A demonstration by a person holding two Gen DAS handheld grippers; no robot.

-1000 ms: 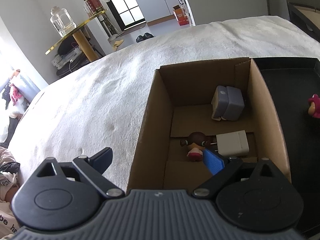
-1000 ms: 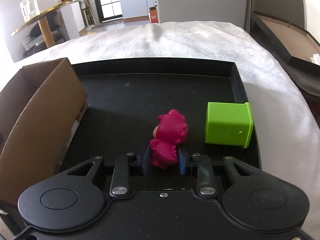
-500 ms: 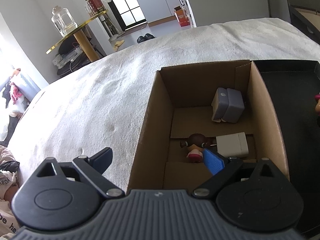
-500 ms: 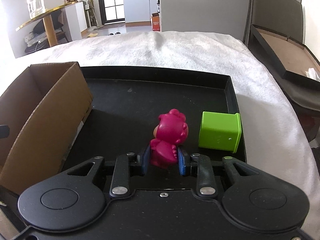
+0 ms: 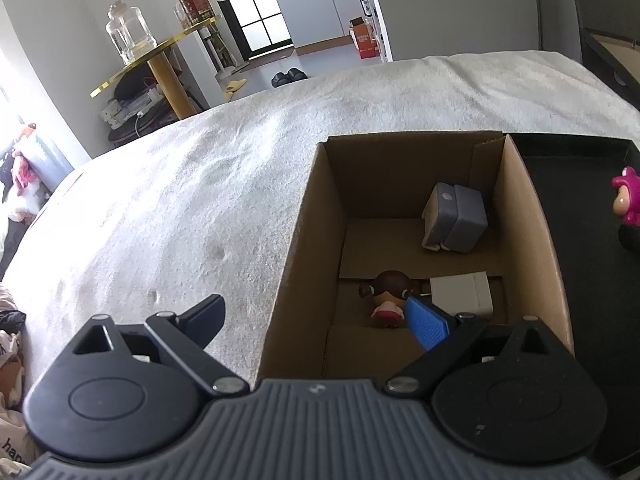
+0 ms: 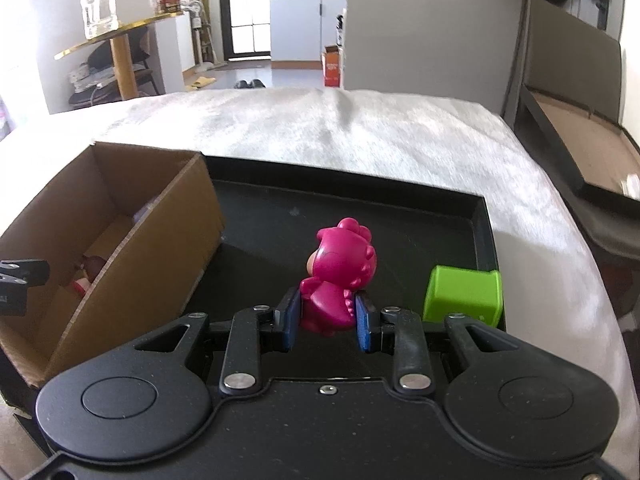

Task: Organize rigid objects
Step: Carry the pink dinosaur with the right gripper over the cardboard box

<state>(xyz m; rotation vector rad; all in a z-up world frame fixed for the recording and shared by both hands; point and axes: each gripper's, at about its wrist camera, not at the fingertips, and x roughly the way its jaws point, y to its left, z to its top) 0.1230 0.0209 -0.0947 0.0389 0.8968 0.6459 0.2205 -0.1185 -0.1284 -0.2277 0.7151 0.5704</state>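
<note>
My right gripper (image 6: 324, 322) is shut on a magenta toy figure (image 6: 340, 276) and holds it above the black tray (image 6: 484, 232); the figure also shows in the left wrist view (image 5: 626, 200). A green cube (image 6: 464, 298) sits on the tray to its right. The cardboard box (image 5: 304, 240) holds a grey block (image 5: 456, 218), a white block (image 5: 464, 292) and a brown-haired doll (image 5: 390, 294). My left gripper (image 5: 320, 320) is open and empty, straddling the box's left wall near its front corner.
The box (image 6: 168, 248) and tray rest on a white fluffy cover (image 5: 180, 208). A gold side table with a glass jar (image 5: 128, 36) stands beyond at the left. A dark framed board (image 6: 580, 152) lies at the right.
My right gripper has lifted the magenta figure up off the tray, and the view now looks down on box and tray from higher. The left gripper has barely moved.
</note>
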